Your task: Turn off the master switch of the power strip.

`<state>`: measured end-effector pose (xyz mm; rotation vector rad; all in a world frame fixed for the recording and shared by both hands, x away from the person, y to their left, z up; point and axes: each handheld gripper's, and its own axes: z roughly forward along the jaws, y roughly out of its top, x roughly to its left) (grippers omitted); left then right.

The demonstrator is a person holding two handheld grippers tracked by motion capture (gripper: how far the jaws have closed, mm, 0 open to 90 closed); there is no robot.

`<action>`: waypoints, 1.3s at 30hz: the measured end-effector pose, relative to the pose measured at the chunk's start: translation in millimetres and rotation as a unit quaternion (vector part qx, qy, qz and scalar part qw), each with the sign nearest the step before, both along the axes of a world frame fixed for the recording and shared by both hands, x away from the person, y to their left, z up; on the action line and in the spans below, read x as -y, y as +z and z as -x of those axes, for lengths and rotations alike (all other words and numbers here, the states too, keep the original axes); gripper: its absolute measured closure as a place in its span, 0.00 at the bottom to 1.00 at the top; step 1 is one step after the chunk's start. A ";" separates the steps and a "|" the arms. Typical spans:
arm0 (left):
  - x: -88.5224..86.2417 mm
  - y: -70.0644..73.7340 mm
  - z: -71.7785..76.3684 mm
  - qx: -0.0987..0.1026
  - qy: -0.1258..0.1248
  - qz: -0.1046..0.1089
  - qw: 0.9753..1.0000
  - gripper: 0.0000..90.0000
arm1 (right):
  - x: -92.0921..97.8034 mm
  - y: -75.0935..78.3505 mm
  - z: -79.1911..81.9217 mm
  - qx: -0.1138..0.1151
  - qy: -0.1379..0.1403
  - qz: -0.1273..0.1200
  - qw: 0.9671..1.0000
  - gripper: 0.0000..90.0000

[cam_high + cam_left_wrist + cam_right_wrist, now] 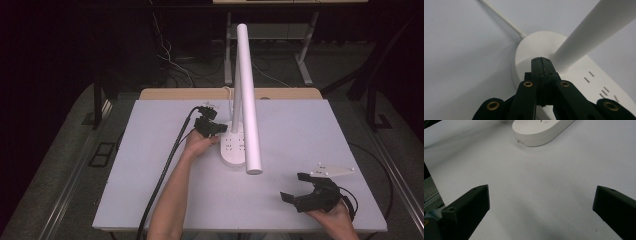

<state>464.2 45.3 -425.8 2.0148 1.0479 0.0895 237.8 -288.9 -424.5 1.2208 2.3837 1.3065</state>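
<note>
On the white oval plastic lamp base (pixel 534 47) we judged our left gripper (pixel 541 66), jaws together, should press gently, while our right gripper (pixel 305 187) waited near it, jaws apart.

This looks like a lab or test room rather than a home. A table (pixel 300 150) covered by a plain white sheet stands on grey carpet, ringed by black curtains (pixel 60 45). Loose cables (pixel 170 60) trail over the floor behind it, beside the metal legs of another desk (pixel 305 62).
</note>
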 end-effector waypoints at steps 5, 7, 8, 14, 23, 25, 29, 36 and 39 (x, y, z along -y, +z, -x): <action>-2.7 -1.1 2.8 0.001 0.003 0.014 1.000 1.00 | 0.8 -0.3 -0.7 0.000 -0.001 -0.001 1.000 0.00; -5.1 -1.8 4.5 0.007 -0.006 0.010 1.000 1.00 | 0.8 -0.6 -1.0 -0.001 -0.001 -0.001 1.000 0.00; -7.2 -1.7 4.6 0.011 -0.020 0.001 1.000 1.00 | 0.8 -0.6 -1.1 -0.001 -0.001 0.000 1.000 0.00; -8.6 -2.2 12.0 0.026 -0.023 0.016 0.999 1.00 | 1.7 -0.8 -1.4 -0.001 -0.001 0.000 1.000 0.00; -21.7 15.3 19.8 0.048 -0.022 0.024 0.998 1.00 | 2.0 -1.0 -1.7 0.000 0.000 0.000 1.000 0.00; -26.5 19.4 21.5 0.053 -0.021 0.026 0.998 1.00 | 1.7 -0.7 -1.6 -0.001 -0.001 0.000 1.000 0.00; -37.0 25.7 26.2 0.057 -0.017 0.028 0.998 1.00 | 0.9 -0.8 -1.6 0.000 0.000 0.000 1.000 0.00; -59.5 34.8 37.8 0.068 -0.005 0.036 0.997 0.99 | -0.7 -1.0 -3.0 0.002 0.003 0.000 1.000 0.00; -65.3 37.9 45.6 0.073 -0.005 0.037 0.997 0.96 | -1.1 -1.0 -3.3 0.002 0.004 0.001 1.000 0.00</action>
